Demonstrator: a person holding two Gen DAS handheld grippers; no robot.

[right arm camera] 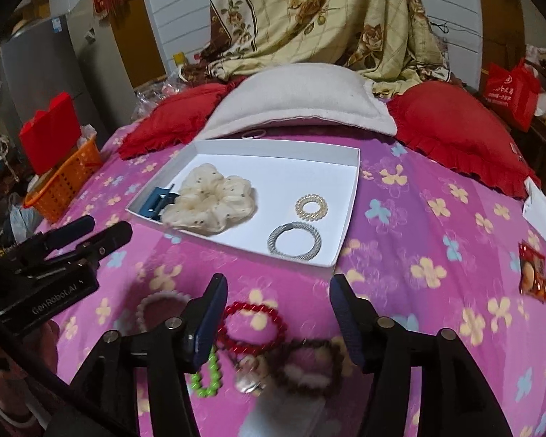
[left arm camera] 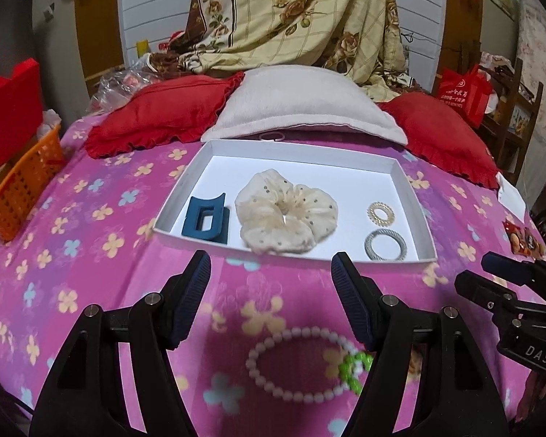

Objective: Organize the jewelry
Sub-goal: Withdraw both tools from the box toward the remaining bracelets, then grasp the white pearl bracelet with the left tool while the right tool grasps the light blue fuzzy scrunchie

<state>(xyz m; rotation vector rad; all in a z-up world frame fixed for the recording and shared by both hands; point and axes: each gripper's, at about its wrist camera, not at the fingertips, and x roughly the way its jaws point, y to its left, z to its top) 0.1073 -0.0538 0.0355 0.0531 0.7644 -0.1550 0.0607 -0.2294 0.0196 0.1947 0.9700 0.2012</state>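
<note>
Both the left claw (left arm camera: 271, 302) and right claw (right arm camera: 278, 317) hang open and empty over bracelets (right arm camera: 253, 324) on the bed (left arm camera: 91, 255), near the white box (left arm camera: 415, 196).

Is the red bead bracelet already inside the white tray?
No. In the right wrist view the red bead bracelet lies on the pink bedspread, nearer the camera than the white tray.

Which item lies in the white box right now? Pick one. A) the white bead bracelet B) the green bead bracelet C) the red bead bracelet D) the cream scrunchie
D: the cream scrunchie sits inside the white box, while the red bead bracelet and the white bead bracelet lie on the pink bedspread outside it.
</note>
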